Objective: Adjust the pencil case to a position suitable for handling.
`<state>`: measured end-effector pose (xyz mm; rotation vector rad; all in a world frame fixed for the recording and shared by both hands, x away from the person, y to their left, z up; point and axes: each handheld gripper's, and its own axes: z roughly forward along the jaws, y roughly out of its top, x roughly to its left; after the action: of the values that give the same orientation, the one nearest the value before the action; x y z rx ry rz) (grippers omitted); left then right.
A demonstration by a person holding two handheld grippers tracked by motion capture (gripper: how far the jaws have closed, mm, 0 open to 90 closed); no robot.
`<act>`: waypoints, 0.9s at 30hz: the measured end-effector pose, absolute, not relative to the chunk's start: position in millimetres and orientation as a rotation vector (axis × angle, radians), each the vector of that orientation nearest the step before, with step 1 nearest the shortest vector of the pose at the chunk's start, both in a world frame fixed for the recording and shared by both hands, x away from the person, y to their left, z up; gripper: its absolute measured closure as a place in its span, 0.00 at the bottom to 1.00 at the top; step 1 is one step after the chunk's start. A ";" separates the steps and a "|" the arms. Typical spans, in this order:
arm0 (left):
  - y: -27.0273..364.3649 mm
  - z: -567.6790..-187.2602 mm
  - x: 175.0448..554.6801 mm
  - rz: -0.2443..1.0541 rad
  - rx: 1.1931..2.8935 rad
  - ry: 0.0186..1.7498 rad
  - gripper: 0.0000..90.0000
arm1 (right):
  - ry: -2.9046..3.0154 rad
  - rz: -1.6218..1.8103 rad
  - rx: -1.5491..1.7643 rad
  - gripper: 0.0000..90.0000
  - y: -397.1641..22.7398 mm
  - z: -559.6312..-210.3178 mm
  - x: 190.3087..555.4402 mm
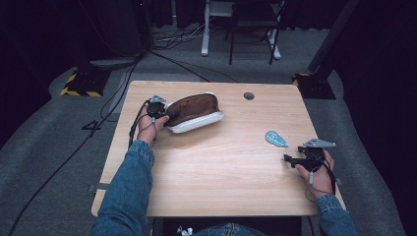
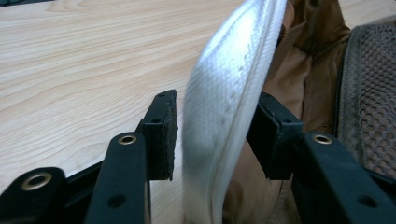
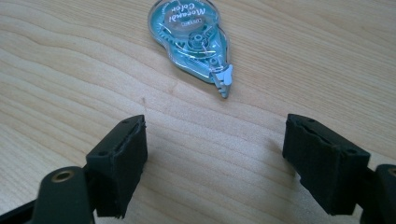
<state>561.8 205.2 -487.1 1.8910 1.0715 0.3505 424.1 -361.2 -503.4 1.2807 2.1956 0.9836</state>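
Brown lining and a white padded rim: an open pencil pouch [image 1: 194, 112] lies on its side in the upper left of the tabletop [image 1: 211, 167] in the high view, opening turned toward the viewer. At its left end the left tongs [image 1: 164, 117] reach in from a hand [image 1: 146, 125] in a denim sleeve. In the left gripper view the white rim [image 2: 224, 116] runs up between the two black jaws; the right-hand pad [image 2: 273, 135] lies against the pouch's brown inner side, the left-hand pad [image 2: 161, 135] stands just beside the rim with a thin gap showing. Not pinched, then: jaws partly spread around the rim. Dark mesh [image 2: 369, 93] of an inner pocket at the right edge of that view.

Mid tabletop is bare wood grain; a round grommet hole [image 1: 249, 96] near the far edge.

Right of centre, a teal see-through correction-tape dispenser [image 1: 275, 138] lies flat, well apart from the pouch. Lower right, the right tongs [image 1: 290, 158] are near the dispenser, pointing left. In the right gripper view the dispenser [image 3: 194, 39] lies ahead of the jaws, untouched, tip toward them. Jaws spread wide, nothing between.
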 end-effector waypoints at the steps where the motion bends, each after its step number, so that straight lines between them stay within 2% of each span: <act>1: 204.2 -487.6 562.5 0.348 1.901 1.066 0.61 | 2.196 0.984 1.281 0.25 -361.3 -503.4 424.2; 7: 204.3 -488.7 562.7 0.342 1.905 1.055 0.75 | 2.196 0.984 1.280 0.25 -361.3 -503.4 424.1; 13: 197.9 -483.0 556.4 0.267 1.956 1.002 0.92 | 2.197 0.984 1.279 0.25 -361.2 -503.4 424.1; 27: 190.9 -464.2 543.8 0.247 1.969 0.973 0.96 | 2.197 0.984 1.279 0.25 -361.2 -503.4 424.1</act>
<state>543.8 190.9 -464.2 1.9690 0.9734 0.2472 424.1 -361.2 -503.4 1.2795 2.1970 0.9844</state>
